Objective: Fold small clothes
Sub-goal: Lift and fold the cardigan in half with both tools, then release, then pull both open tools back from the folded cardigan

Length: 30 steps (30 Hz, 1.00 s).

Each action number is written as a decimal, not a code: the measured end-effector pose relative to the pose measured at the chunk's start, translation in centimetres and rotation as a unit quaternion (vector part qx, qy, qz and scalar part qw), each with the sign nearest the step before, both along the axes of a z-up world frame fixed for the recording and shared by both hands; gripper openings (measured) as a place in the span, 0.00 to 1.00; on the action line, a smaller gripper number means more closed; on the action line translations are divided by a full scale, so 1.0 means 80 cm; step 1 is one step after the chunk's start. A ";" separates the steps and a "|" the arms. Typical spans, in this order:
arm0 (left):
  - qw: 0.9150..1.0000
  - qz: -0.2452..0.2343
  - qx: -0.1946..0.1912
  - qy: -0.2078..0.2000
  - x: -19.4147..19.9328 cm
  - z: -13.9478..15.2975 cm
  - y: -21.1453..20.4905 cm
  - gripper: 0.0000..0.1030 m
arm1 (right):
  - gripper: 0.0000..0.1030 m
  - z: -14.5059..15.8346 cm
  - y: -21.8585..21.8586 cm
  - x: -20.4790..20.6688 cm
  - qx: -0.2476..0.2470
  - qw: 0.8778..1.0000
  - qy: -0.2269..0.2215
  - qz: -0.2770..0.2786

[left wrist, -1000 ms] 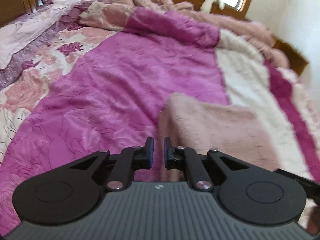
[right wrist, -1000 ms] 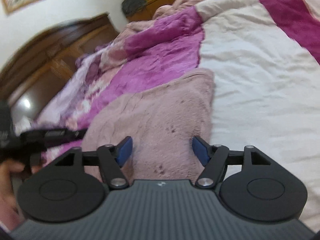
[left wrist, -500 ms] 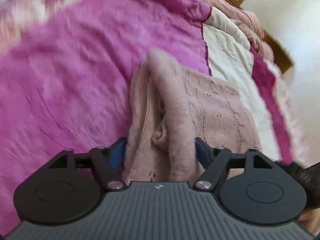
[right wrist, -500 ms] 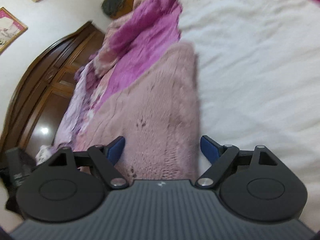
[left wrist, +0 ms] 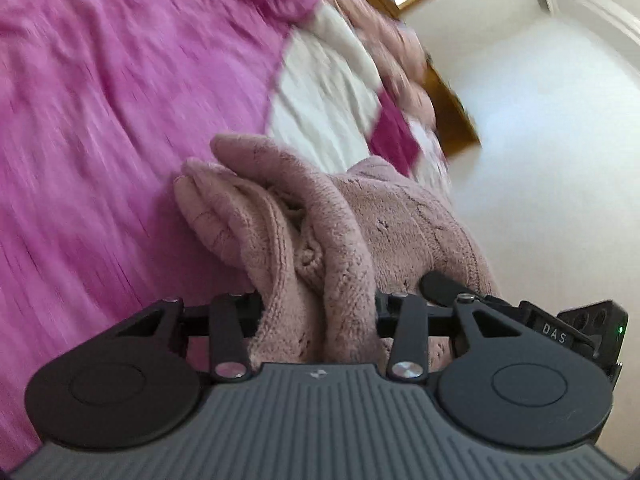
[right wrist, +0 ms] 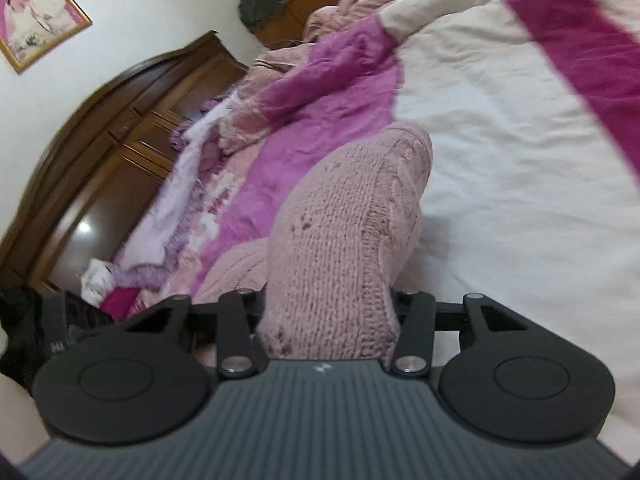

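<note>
A dusty pink knitted garment [left wrist: 340,232] is bunched into thick folds and raised off the bed. My left gripper [left wrist: 318,312] is shut on one bunched edge of it; the fingertips are buried in the knit. My right gripper [right wrist: 328,312] is shut on another thick bundle of the same pink garment [right wrist: 344,216], which stands up in a hump in front of it. Part of the right gripper [left wrist: 576,328] shows at the right edge of the left wrist view, close beside the left one.
The bed is covered by a magenta blanket [left wrist: 100,100] and a cream and magenta quilt [right wrist: 520,140]. A dark wooden headboard [right wrist: 100,128] and rumpled bedding [right wrist: 224,120] lie to the left. A white wall [left wrist: 552,140] is to the right.
Both grippers went from open over the flat garment to shut on its edges. The garment has been gathered and lifted, and both views have tilted.
</note>
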State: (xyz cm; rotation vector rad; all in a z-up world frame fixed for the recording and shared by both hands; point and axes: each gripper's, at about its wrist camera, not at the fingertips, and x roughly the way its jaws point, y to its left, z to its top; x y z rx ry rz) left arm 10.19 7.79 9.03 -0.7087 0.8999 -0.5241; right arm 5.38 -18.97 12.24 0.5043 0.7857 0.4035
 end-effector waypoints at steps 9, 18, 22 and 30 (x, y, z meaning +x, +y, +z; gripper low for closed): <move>0.990 -0.024 0.132 0.052 -0.093 -0.063 -0.077 0.62 | 0.62 -0.117 -0.063 -0.098 -0.015 0.994 0.092 -0.051; 0.964 0.029 0.262 -0.029 -0.156 0.016 -0.078 0.62 | 0.63 -0.077 -0.050 -0.141 -0.094 0.995 0.005 -0.032; 0.952 0.039 0.298 -0.052 -0.178 0.041 -0.085 0.62 | 0.63 -0.068 -0.037 -0.153 -0.109 0.994 -0.017 -0.027; 0.945 0.035 0.318 -0.065 -0.223 0.052 -0.111 0.63 | 0.66 -0.059 -0.012 -0.187 -0.131 0.990 -0.041 -0.027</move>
